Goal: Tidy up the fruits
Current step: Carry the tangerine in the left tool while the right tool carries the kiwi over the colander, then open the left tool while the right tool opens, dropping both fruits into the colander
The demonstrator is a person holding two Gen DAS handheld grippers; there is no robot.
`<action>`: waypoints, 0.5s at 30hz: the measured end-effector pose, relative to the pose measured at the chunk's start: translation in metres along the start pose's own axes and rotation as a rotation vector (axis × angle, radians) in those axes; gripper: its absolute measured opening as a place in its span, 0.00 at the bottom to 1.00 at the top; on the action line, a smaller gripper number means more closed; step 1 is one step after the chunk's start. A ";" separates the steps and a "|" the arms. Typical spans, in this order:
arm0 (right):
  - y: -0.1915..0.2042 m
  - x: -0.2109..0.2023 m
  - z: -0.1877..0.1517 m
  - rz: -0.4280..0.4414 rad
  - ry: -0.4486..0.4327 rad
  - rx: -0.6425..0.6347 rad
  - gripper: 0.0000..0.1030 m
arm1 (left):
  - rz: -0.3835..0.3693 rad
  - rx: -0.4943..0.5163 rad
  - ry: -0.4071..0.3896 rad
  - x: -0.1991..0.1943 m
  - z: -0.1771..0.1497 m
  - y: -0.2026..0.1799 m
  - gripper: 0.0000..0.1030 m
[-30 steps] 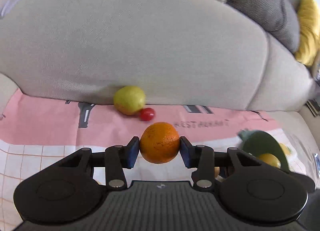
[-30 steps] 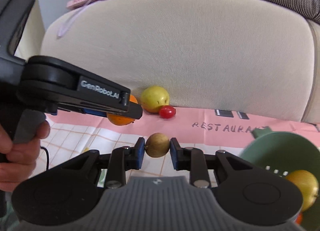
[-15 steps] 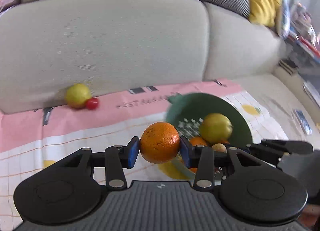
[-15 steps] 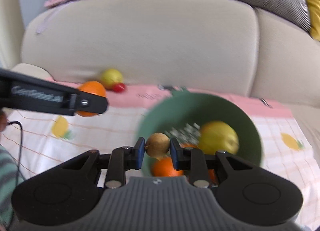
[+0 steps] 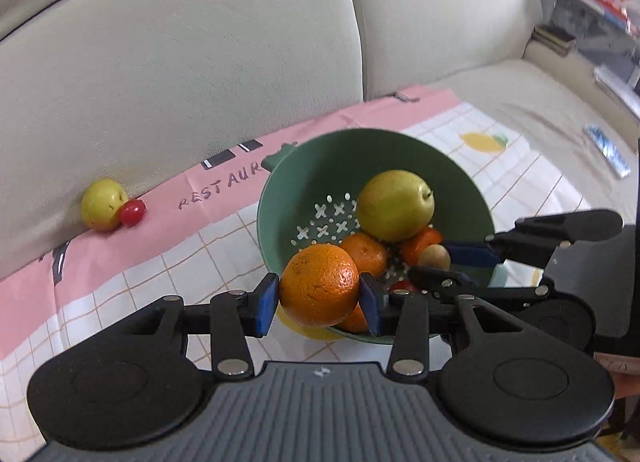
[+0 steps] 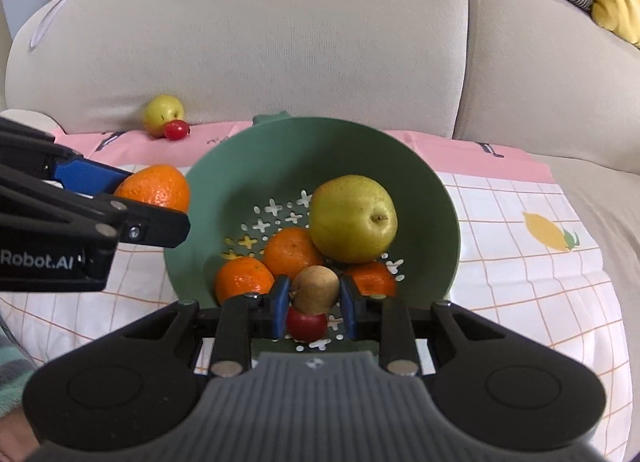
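- Right wrist view: right gripper [image 6: 313,308] fingers squeeze a small brown fruit [image 6: 315,289] over the green bowl [image 6: 436,198].
- Left gripper [image 5: 319,304] squeezes an orange [image 5: 319,290] at the bowl's edge — both are at the drop step.
- Next: open the fingers over the bowl.

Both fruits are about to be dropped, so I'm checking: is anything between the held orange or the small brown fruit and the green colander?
Nothing visible blocks either. The orange is at the green colander's near rim; the small brown fruit is over fruit already inside.
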State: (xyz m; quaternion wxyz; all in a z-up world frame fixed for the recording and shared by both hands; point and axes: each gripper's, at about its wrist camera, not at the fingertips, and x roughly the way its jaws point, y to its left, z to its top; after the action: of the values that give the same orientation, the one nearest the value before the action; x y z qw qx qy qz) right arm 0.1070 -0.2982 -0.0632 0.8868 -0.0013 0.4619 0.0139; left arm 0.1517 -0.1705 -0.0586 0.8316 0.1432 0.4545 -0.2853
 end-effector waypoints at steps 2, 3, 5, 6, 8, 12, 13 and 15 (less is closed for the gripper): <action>-0.004 0.007 0.001 0.000 0.007 -0.001 0.23 | 0.005 0.025 0.015 0.005 0.003 -0.002 0.47; -0.005 0.011 0.002 0.004 0.011 0.001 0.23 | 0.007 0.035 0.021 0.007 0.004 -0.002 0.47; -0.008 0.017 0.005 0.015 0.013 -0.002 0.23 | 0.013 0.050 0.031 0.010 0.006 -0.002 0.47; -0.008 0.019 0.007 0.015 0.011 -0.010 0.23 | 0.015 0.056 0.034 0.012 0.006 -0.002 0.47; -0.007 0.027 0.013 0.016 0.004 -0.027 0.23 | 0.016 0.062 0.042 0.014 0.007 -0.001 0.47; -0.007 0.037 0.022 0.039 -0.001 -0.025 0.23 | 0.027 0.065 0.058 0.020 0.008 0.001 0.47; -0.006 0.039 0.024 0.030 -0.002 -0.030 0.23 | 0.028 0.066 0.060 0.021 0.008 0.002 0.47; -0.007 0.042 0.027 0.030 -0.002 -0.026 0.23 | 0.022 0.070 0.056 0.022 0.009 0.003 0.47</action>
State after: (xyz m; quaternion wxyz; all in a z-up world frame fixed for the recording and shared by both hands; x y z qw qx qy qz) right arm 0.1533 -0.3035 -0.0827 0.8869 -0.0058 0.4606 0.0333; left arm 0.1691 -0.1802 -0.0725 0.8161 0.1850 0.4659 -0.2876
